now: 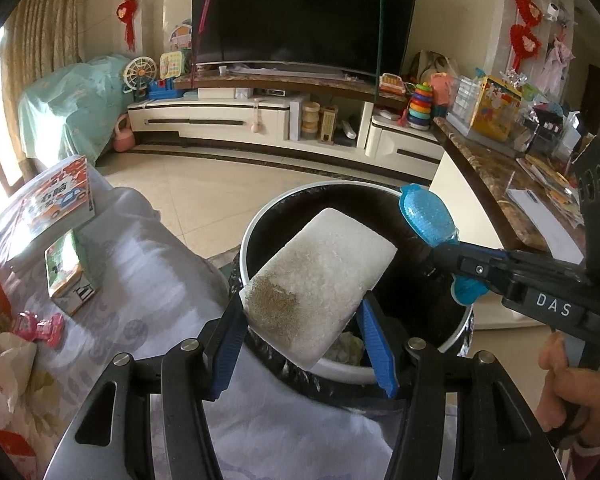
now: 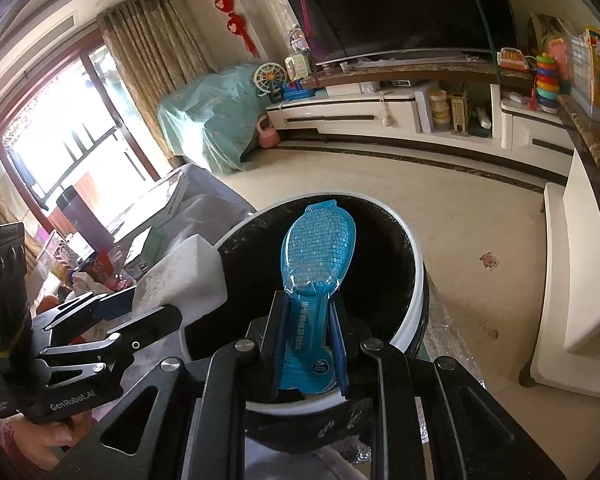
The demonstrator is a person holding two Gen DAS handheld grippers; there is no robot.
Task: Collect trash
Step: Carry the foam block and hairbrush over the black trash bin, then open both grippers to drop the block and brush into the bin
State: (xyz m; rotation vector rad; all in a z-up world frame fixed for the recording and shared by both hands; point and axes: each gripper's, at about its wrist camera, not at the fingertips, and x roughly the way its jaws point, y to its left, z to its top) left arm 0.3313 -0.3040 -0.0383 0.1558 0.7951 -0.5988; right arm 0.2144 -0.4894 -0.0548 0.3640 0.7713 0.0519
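Release comes next, I judge: left tool (image 1: 300, 316) pinches the foam block (image 1: 320, 280), right tool (image 2: 310, 344) the blue packet (image 2: 318, 248). Spread both only over the bin (image 1: 456, 332), its mouth toward twelve o'clock.

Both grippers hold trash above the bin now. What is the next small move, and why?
Probably open the left gripper first: its white foam block already hangs over the open trash bin. The right gripper holds the blue packet above it too, so release that next.

sponge (image 1: 320, 284) over bin (image 1: 256, 224) | packet (image 2: 320, 248) over bin, right of sponge
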